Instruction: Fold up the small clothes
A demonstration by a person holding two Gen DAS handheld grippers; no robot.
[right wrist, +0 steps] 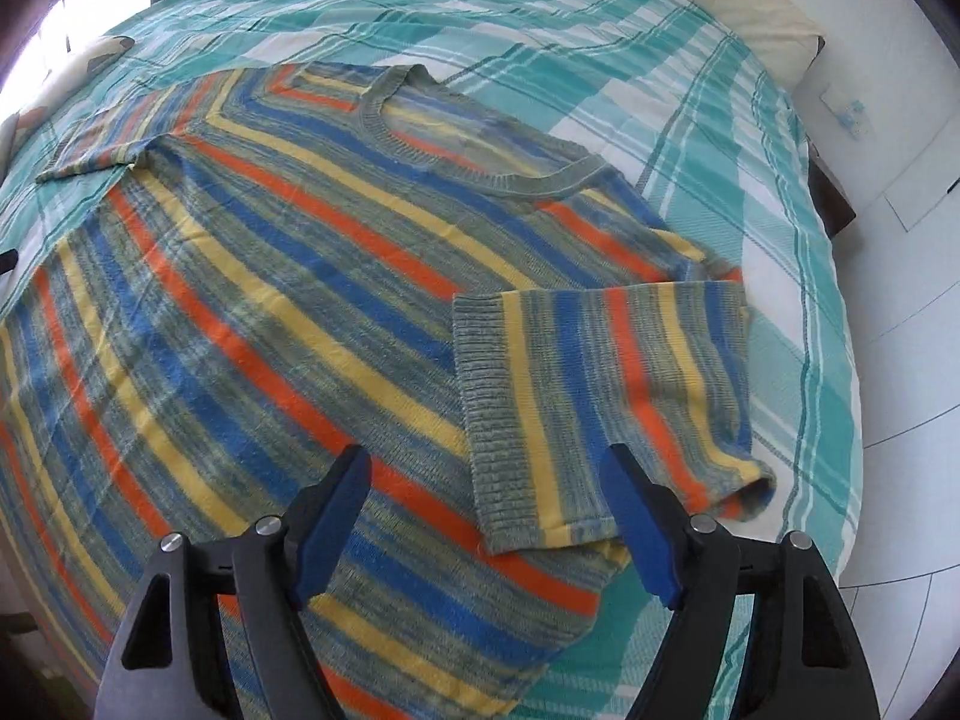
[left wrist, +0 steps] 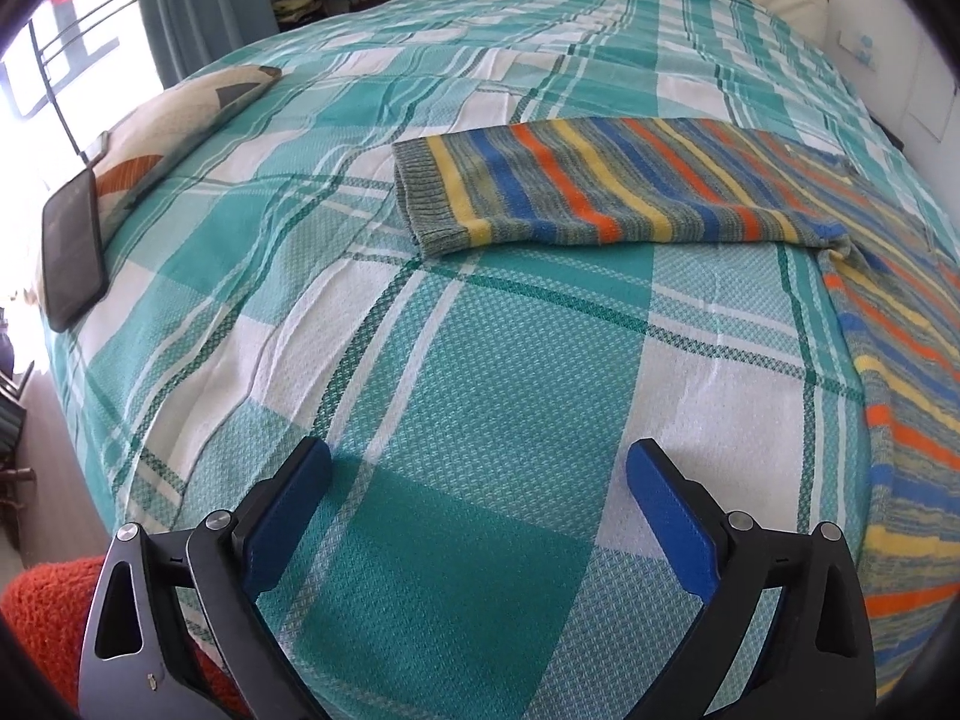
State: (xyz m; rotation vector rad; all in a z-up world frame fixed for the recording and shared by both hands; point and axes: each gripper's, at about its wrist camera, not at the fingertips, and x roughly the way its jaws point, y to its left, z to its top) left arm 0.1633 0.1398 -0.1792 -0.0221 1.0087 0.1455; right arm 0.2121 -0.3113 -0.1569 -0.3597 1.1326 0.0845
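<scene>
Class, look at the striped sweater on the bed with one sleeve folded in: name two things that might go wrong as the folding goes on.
1. The right sleeve lies loosely across the sweater; lifting the body may let it slide back out.
2. The left sleeve is still spread on the bedspread, and the open left gripper may pinch the bedspread along with it.
</scene>
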